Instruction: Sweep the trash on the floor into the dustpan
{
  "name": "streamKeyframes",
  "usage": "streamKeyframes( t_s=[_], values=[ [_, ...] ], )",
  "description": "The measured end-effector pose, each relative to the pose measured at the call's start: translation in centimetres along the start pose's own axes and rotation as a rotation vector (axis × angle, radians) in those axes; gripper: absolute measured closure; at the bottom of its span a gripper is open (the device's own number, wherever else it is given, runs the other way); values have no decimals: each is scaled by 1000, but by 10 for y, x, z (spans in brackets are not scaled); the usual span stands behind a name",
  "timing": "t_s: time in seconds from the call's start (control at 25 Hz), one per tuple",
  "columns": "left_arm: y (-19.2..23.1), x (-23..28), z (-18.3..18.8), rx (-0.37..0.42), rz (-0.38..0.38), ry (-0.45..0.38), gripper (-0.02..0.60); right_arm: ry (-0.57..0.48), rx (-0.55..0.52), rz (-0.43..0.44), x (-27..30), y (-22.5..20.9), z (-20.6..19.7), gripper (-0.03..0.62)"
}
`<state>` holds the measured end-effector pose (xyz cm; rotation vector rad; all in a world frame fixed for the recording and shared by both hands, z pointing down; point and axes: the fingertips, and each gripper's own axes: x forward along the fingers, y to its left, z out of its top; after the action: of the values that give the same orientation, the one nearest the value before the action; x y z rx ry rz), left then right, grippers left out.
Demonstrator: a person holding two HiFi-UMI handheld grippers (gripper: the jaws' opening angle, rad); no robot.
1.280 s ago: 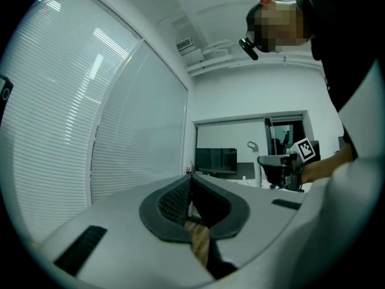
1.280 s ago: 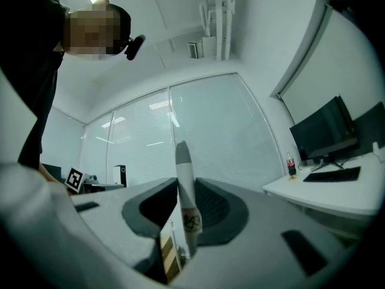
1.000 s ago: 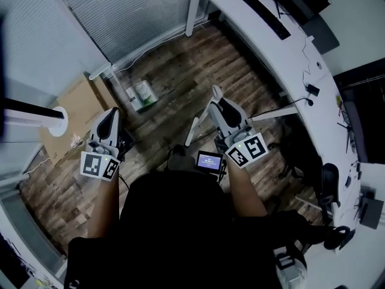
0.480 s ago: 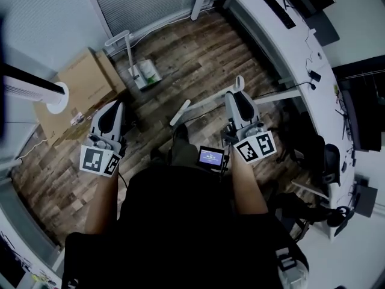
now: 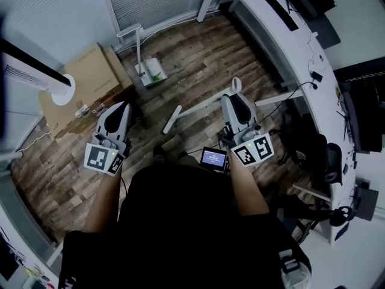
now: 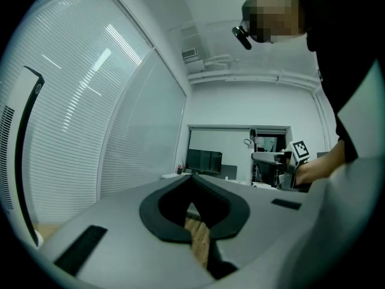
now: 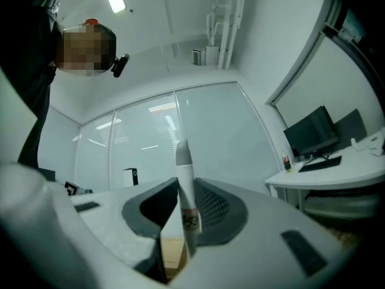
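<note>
The right claw (image 5: 233,101) is clamped on the white handle of a broom (image 5: 194,113), close under its grey top end. The rest of the stick slants down towards the floor (image 5: 198,53) in front of the person's feet. The left claw (image 6: 194,205) is fully closed with nothing in it.

The dustpan (image 5: 151,71) stands upright on its long handle ahead and to the left, just beside a cardboard box (image 5: 90,71) and well apart from both claws. I cannot pick out the trash itself with any certainty.

The grip looks like the main risk. With one claw so near the top of a long stick, the low end could swing or twist between the jaws, knock the dustpan over, or catch a leg of the curved surface (image 5: 283,47) on the right. The left claw also cannot take the dustpan handle while closed, and reaching in like that would probably just push it over.
</note>
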<state>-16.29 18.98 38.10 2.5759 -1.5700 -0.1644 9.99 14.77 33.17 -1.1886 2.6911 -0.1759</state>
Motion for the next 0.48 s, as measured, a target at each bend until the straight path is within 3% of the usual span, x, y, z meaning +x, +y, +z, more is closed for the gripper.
streamKeyframes(
  t_s=[0.48],
  values=[
    [-72,10,-14,-7,-49,32,586,119,-53,90,-58,8,-18,503]
  ],
)
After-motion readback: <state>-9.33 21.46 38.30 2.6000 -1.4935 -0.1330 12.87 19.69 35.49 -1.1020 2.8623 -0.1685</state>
